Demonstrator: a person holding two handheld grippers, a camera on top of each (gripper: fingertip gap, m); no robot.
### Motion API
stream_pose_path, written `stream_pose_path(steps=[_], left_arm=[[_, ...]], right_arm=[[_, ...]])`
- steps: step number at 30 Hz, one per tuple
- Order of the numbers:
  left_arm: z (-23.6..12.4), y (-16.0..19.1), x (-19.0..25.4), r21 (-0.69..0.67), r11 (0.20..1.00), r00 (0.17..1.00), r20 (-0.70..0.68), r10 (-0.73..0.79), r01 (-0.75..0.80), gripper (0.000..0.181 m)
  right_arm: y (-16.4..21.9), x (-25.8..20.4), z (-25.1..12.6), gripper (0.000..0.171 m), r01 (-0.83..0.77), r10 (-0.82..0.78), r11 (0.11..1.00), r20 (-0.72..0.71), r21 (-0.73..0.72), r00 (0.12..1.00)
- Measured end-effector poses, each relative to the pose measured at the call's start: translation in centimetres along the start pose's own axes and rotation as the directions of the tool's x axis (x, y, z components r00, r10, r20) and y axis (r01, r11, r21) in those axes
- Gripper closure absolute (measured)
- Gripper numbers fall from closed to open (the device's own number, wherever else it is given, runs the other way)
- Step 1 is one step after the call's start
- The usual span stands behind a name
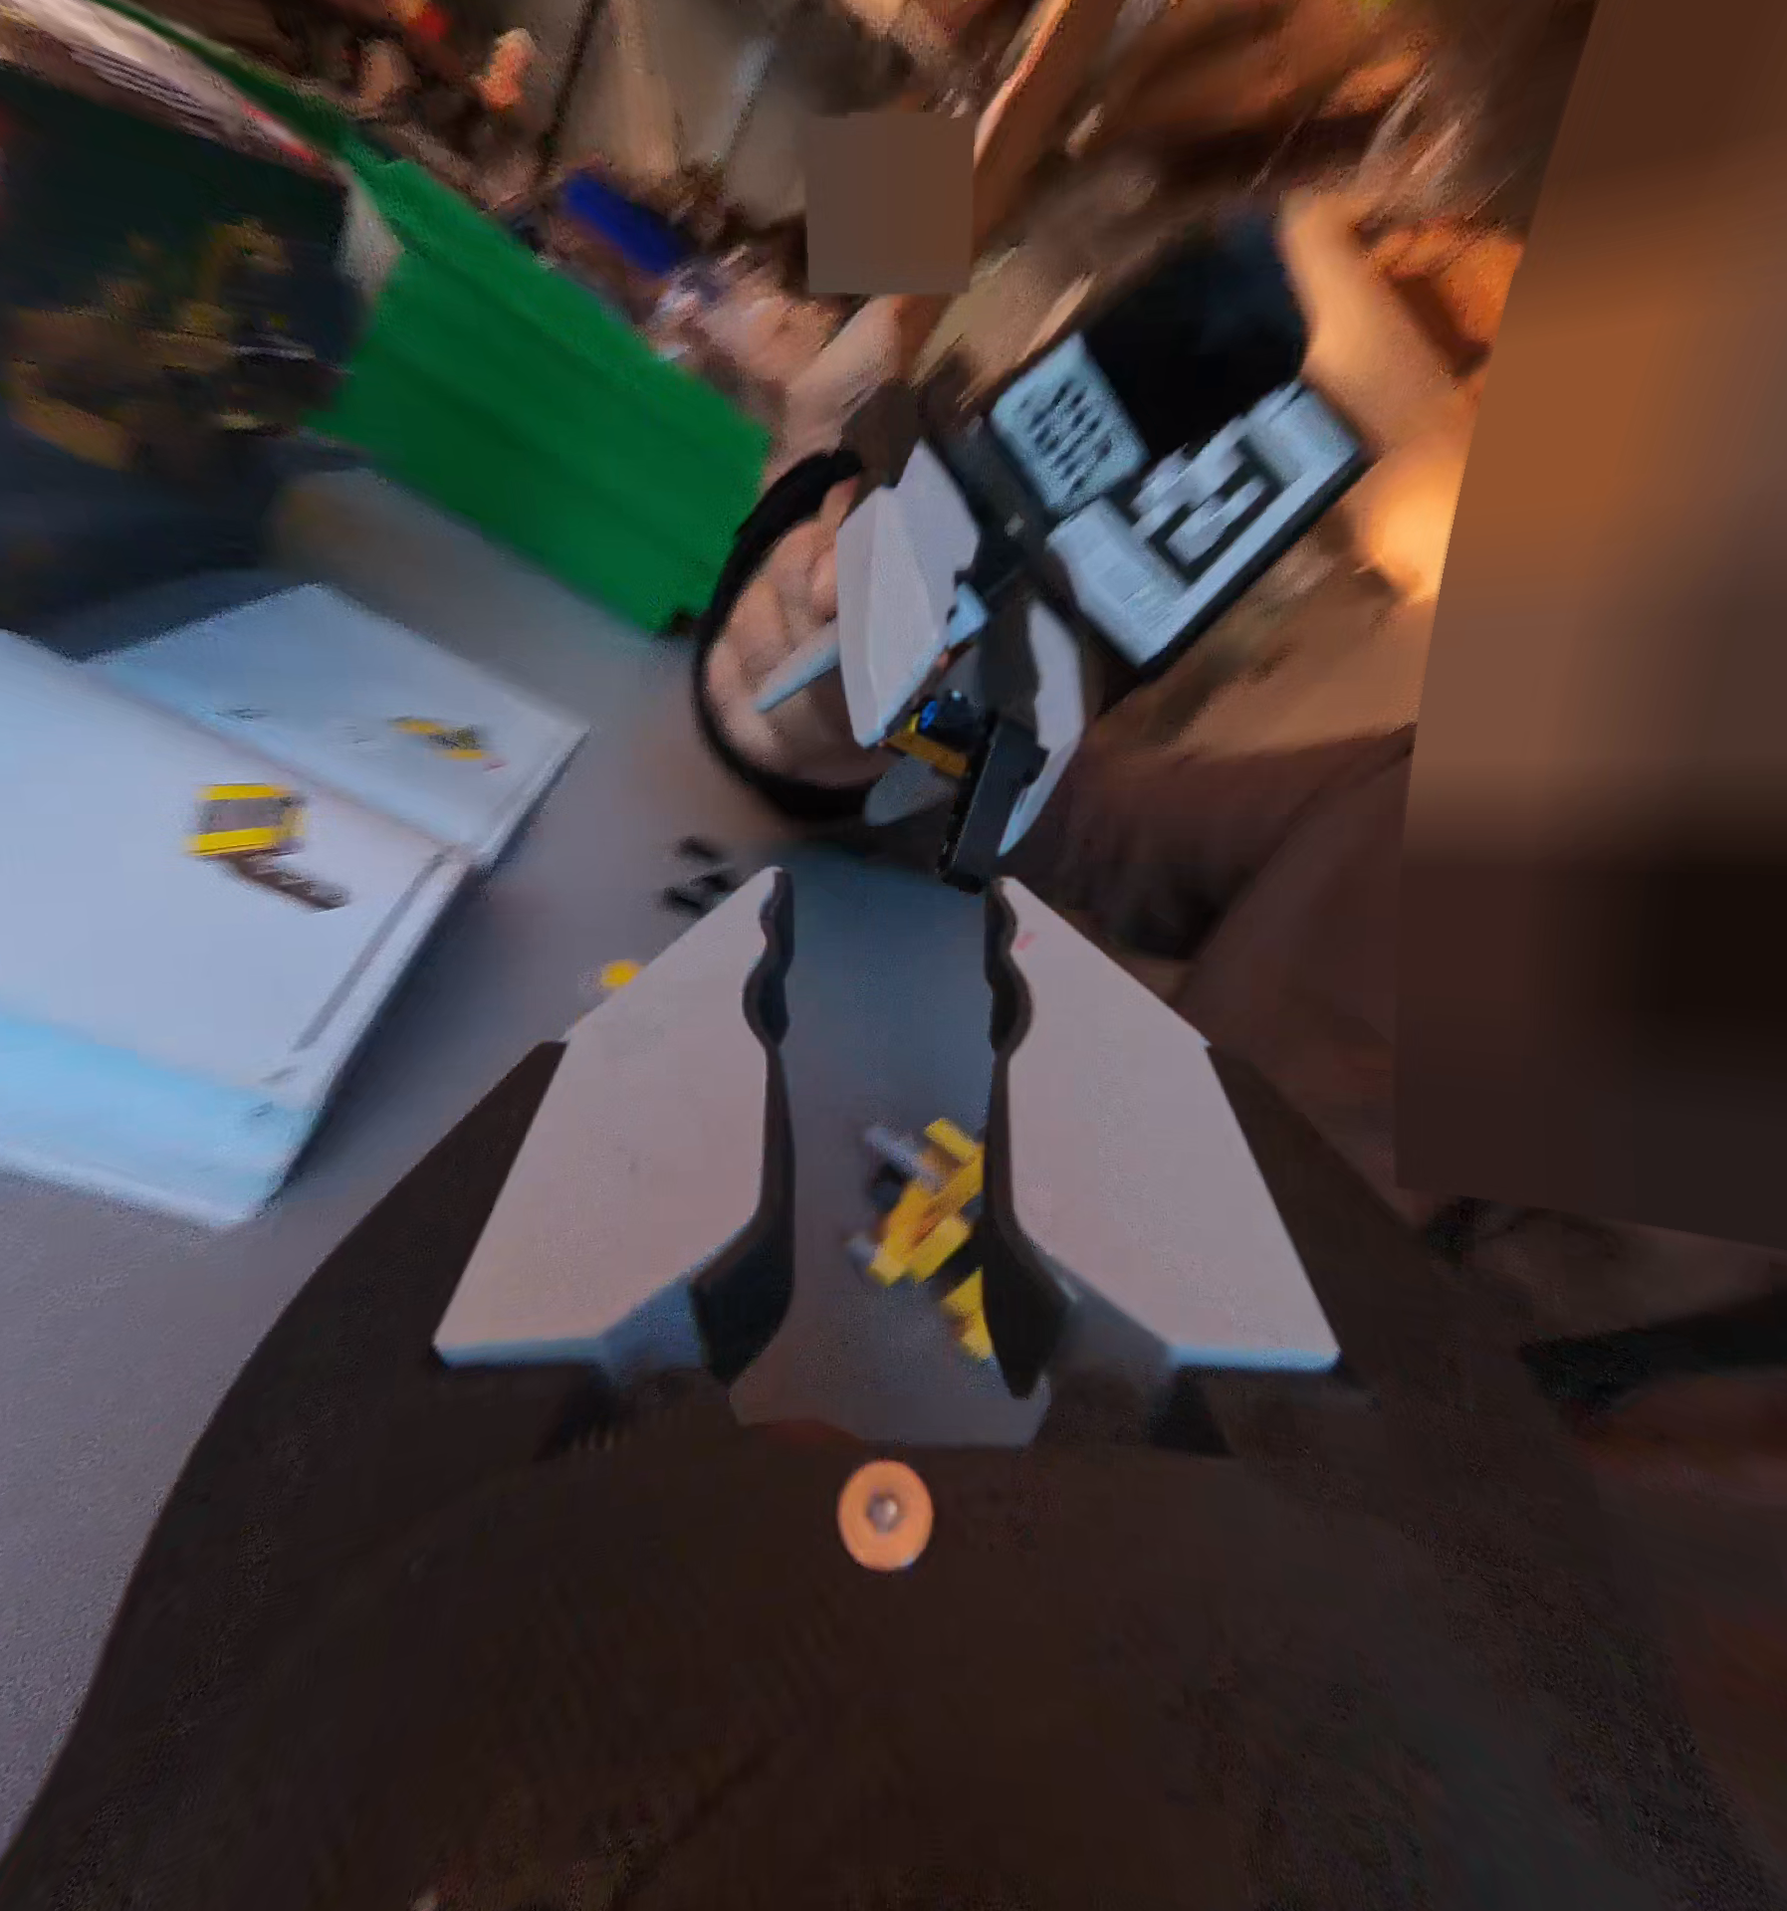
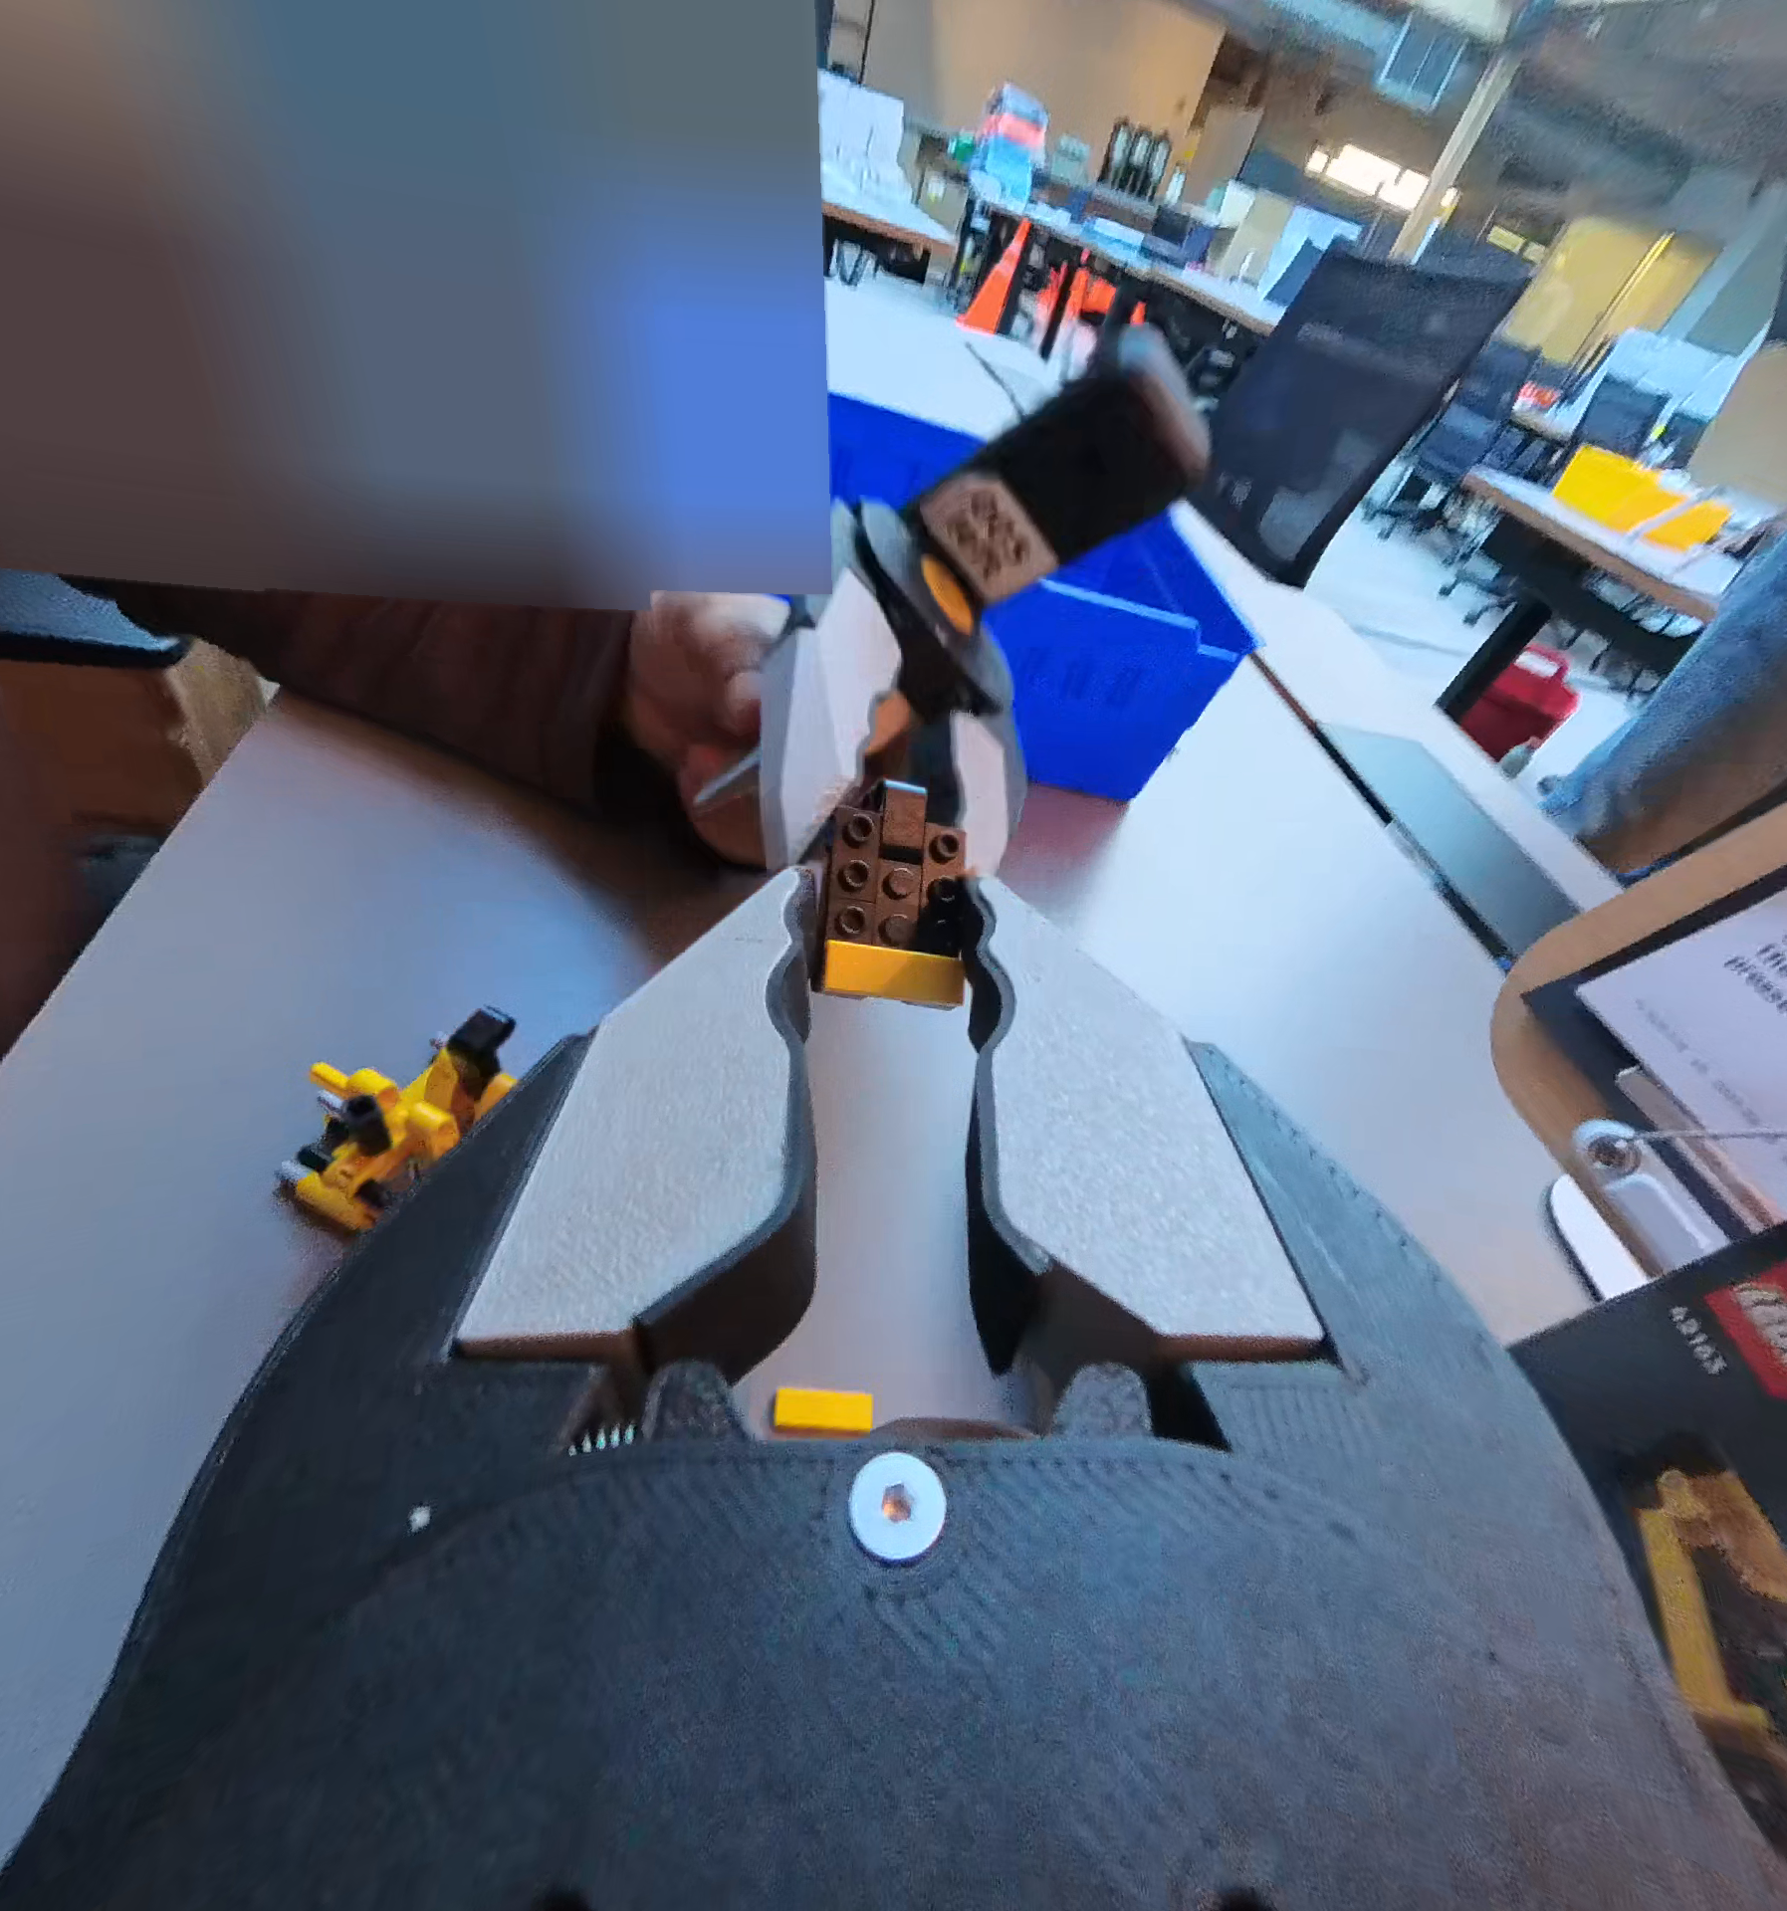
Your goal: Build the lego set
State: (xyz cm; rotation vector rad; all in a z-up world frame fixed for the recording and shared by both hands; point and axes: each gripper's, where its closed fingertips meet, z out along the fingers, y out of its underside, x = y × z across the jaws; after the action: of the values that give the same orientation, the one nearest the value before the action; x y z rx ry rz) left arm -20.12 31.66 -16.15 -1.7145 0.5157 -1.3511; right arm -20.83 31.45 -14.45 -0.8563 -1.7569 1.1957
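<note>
Grey table (image 2: pixel 1230 931): work surface in both views. The left wrist view is motion-blurred.

Box (image 1: pixel 144 310): dark, printed, standing at the far left of the table in the left wrist view. A green item (image 1: pixel 527 414) stands just beside it; its kind cannot be told.

Booklet (image 1: pixel 196 827): open, lying flat on the table in front of the box, pages up.

Blue bin (image 2: pixel 1106 662): on the table beyond both grippers in the right wrist view.

Right gripper (image 2: pixel 889 910): fingers closed against the two sides of a block, held clear above the table.

Left gripper (image 1: pixel 889 895): fingers spread, nothing between them, bare table showing through the gap. In the right wrist view it sits just behind the held block, tips pointing down toward it, with a hand (image 2: pixel 692 703) on its grip. Whether it touches the block cannot be told.

Model (image 2: pixel 392 1127): yellow and black partial build, resting on the table to the left of the right gripper and apart from it. In the left wrist view it lies below the left gripper's fingers.

Block (image 2: pixel 894 889): brown and black studded bricks on a yellow base, studs facing the right wrist camera.

Yellow tile (image 2: pixel 824 1412): flat on the table, seen between the bases of the right gripper's fingers.

Black bits (image 1: pixel 698 874): loose on the table, just beyond the left gripper's left fingertip.
</note>
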Motion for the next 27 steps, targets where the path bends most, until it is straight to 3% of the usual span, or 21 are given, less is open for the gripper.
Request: stream_pose_path(steps=[2,7,14,18,21,27], left_arm=[[-0.1,0.6,-0.5,-0.069,0.991,0.987,0.100,0.124,-0.117,0.145],[0.4,-0.2,0.4,-0.033,0.978,0.972,0.112,0.207,-0.205,0.146],[0.5,-0.4,0.9,-0.017,0.956,0.948,0.127,0.293,-0.293,0.174],[0.5,-0.1,1.0,-0.063,0.930,0.918,0.152,0.367,-0.362,0.175],[0.3,0.0,1.0,-0.076,0.920,0.908,0.150,0.391,-0.384,0.175],[0.0,0.2,1.0,-0.113,0.899,0.885,0.160,0.437,-0.424,0.175]], right_arm=[[0.7,0.1,0.2,0.147,-0.020,0.020,1.000,0.013,-0.022,1.000],[1.1,0.0,0.2,0.147,-0.014,0.015,1.000,0.020,-0.027,1.000],[1.6,-0.6,0.6,0.147,0.011,-0.009,0.999,0.039,-0.051,0.999],[1.9,-0.9,0.8,0.146,-0.004,0.008,0.998,0.060,-0.063,0.998],[2.2,-0.6,0.6,0.137,-0.027,0.032,0.997,0.064,-0.079,0.997],[2.3,-0.8,-0.1,0.139,-0.068,0.076,0.995,0.127,-0.067,0.989]])
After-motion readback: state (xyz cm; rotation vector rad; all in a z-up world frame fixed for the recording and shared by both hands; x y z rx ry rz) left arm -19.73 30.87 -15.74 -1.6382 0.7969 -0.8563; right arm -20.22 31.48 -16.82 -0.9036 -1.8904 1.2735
